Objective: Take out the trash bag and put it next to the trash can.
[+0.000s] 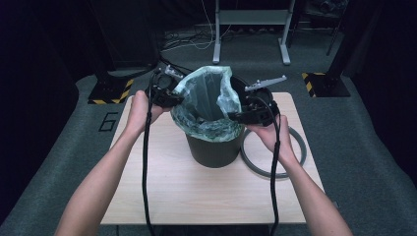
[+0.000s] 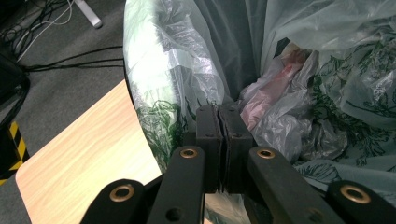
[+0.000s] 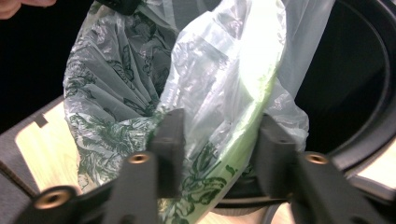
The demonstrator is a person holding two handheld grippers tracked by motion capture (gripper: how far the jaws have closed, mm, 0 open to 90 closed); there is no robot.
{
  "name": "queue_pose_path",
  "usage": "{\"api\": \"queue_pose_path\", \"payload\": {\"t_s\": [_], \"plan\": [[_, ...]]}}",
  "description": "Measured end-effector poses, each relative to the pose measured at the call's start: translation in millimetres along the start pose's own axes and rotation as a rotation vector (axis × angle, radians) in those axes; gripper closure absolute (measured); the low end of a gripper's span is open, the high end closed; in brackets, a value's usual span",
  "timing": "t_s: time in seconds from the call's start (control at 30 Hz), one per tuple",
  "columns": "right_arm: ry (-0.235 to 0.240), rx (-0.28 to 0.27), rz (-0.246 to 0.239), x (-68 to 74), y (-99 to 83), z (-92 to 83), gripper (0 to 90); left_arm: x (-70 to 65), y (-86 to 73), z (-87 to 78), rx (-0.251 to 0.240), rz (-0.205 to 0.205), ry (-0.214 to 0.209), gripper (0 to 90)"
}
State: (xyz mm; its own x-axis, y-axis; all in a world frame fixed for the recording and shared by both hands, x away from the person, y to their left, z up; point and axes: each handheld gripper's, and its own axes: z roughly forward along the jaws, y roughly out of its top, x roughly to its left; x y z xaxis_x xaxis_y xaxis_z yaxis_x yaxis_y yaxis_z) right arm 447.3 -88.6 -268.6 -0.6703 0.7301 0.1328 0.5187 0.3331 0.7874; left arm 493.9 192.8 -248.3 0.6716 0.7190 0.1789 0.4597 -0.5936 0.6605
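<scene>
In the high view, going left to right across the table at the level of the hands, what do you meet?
Left hand → left hand-held gripper → plastic bag in the bin → right hand-held gripper → right hand → grey ring.

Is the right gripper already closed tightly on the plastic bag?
No, in the right gripper view the right gripper has its jaws apart, with the plastic bag loose between them and not pinched.
</scene>
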Motion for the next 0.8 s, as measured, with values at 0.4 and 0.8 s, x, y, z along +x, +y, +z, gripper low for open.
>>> {"api": "queue_pose_path", "payload": {"t_s": [0.4,0.8], "plan": [[0.093,-0.107,-0.056,25.4,24.8,-6.8,88.8,-0.8,1.8,-6.9,-0.007,0.006,-0.006,87.9],[0.001,-0.249,-0.035,24.0,73.2,-6.3,89.0,-4.2,1.5,-1.5,0.017,0.019,-0.021,87.8]]}}
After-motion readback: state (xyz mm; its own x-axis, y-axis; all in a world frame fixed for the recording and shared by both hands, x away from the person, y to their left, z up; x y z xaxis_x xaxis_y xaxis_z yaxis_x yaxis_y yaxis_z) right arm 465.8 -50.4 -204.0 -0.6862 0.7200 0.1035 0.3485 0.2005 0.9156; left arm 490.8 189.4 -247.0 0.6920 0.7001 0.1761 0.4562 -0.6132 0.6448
